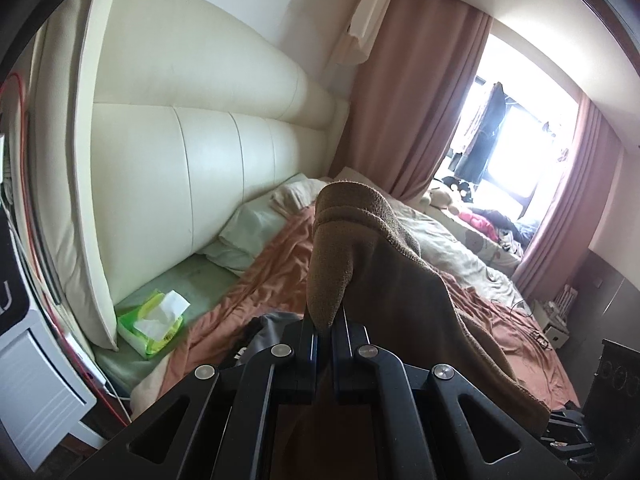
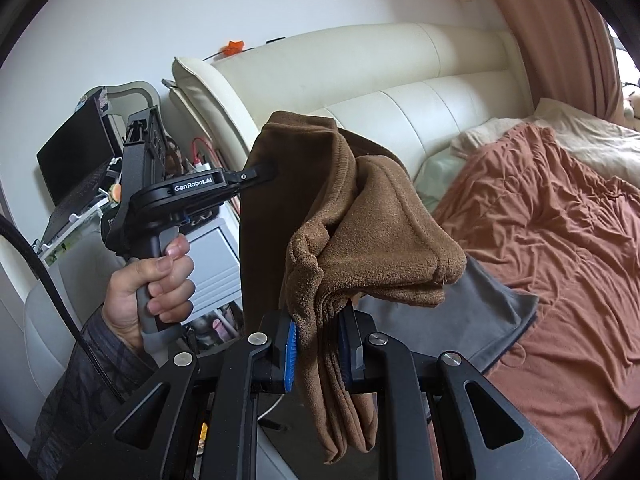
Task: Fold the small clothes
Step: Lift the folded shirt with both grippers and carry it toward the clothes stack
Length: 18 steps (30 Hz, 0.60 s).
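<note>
Above the bed [image 1: 280,276], through the left wrist view, I have my left hand-held gripper [image 1: 325,334] pinched nearly closed on a bunched edge of the brown garment [image 1: 360,232], which rises ahead of the fingers and drapes off toward the foot of the bed. It looks like soft fleece: light, floppy, not slippery, so I judge it will sag wherever I do not support it, and hems or corners are the places to take hold. Beside the headboard [image 1: 208,168], on the green sheet, lies a green tissue pack [image 1: 154,326] with a white tissue sticking out of its opening. A grey cloth [image 1: 272,326] lies on the bed just under my fingers.

Over the bed's near side, in the right wrist view, my right hand-held gripper [image 2: 318,342] is closed on several stacked layers of the same brown garment, whose tail hangs down below the blue pads [image 2: 291,350]. Toward the headboard the left hand-held gripper, gripped by a hand [image 2: 150,288], clamps the garment's far edge, holding it clear of the bed. Below it the grey cloth lies spread on the rust-coloured blanket [image 2: 560,248].
</note>
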Available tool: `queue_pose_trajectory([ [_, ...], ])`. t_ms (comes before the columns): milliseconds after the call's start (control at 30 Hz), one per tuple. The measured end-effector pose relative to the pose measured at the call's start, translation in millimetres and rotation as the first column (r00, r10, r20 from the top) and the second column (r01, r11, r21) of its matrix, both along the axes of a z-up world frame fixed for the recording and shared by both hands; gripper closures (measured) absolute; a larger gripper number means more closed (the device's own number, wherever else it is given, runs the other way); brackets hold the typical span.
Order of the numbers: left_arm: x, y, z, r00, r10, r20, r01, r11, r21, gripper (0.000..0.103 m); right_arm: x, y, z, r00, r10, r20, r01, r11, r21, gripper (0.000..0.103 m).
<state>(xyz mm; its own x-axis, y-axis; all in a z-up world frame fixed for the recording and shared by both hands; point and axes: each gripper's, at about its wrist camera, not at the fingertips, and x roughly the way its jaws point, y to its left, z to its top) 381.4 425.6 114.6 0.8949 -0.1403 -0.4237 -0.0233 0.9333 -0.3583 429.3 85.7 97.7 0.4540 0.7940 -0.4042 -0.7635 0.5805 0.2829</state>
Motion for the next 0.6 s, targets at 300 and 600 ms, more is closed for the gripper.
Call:
queue_pose_trajectory([
  [300,85.3,-1.8,-51.6,0.998,0.002,-0.07,-0.001,1.0,0.009,0.099,100.2,9.7,-37.5,0.995,-0.069,-0.066,0.066,0.997,-0.043,0.09],
  [600,152.7,-5.1,-95.7,0.985,0.002,-0.173,0.006,0.999,0.048,0.099,168.7,21.0,-71.1,0.992,-0.054,-0.118,0.045,0.996,-0.076,0.09],
])
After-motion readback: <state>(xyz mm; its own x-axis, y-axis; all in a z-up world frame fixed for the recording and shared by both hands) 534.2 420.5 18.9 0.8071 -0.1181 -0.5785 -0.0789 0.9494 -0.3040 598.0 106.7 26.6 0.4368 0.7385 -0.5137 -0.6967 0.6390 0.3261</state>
